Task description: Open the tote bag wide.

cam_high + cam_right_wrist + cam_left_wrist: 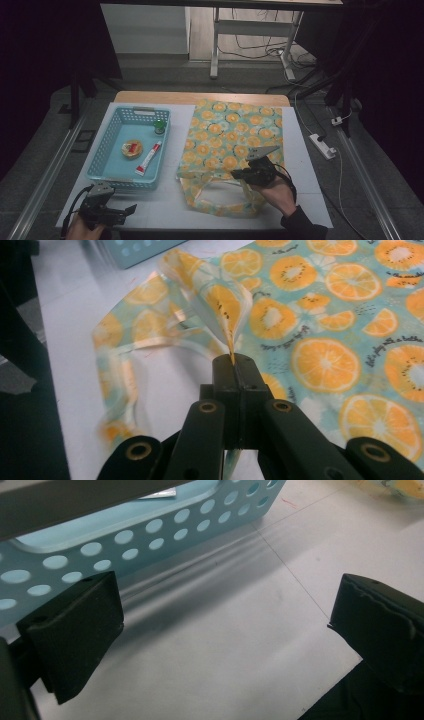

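Observation:
A flat tote bag printed with orange slices on teal lies across the middle of the white table. My right gripper is shut on the bag's handle strap near the bag's front opening, and the strap rises pinched from the jaws. At the table's front left corner my left gripper stands open, low over the bare white surface. Its two black pads are wide apart with nothing between them, just in front of the light blue perforated basket.
The blue basket at the left holds a tube, a round flat item and a small green-capped bottle. A power strip and cables lie on the floor at the right. Table legs stand behind.

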Available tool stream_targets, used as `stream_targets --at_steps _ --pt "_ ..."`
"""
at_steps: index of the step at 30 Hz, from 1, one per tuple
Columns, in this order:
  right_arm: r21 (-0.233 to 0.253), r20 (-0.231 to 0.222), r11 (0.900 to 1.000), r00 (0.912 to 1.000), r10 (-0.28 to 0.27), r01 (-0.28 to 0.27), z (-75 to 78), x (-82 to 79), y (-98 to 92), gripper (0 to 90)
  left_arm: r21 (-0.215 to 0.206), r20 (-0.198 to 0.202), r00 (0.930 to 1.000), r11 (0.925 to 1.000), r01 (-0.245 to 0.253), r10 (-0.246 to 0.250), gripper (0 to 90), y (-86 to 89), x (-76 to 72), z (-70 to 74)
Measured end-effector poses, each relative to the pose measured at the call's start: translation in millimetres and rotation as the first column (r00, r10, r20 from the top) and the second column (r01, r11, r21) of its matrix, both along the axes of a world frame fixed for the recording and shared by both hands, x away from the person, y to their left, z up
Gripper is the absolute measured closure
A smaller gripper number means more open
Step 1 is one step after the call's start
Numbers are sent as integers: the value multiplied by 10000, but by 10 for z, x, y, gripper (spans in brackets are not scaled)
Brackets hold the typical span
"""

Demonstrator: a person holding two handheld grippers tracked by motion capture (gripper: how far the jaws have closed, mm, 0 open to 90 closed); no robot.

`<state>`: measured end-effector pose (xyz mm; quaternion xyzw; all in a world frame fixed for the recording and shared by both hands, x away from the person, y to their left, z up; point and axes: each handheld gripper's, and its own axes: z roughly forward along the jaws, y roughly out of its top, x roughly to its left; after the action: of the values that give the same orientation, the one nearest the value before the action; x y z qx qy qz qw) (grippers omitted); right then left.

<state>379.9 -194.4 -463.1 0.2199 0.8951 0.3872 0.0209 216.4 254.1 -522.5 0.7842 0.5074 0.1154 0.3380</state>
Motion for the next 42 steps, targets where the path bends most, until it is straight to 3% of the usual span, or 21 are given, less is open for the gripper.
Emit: stream_targets --at_steps 19,42 --pt "215 235 9961 9960 -858 853 91 687 -55 893 -51 -25 10000 10000 -55 55 6 7 4 -2" --pt "86 733 9842 9815 -1767 1766 69 1394 40 893 -88 -31 10000 9999 -62 62 6 14 3 -1"
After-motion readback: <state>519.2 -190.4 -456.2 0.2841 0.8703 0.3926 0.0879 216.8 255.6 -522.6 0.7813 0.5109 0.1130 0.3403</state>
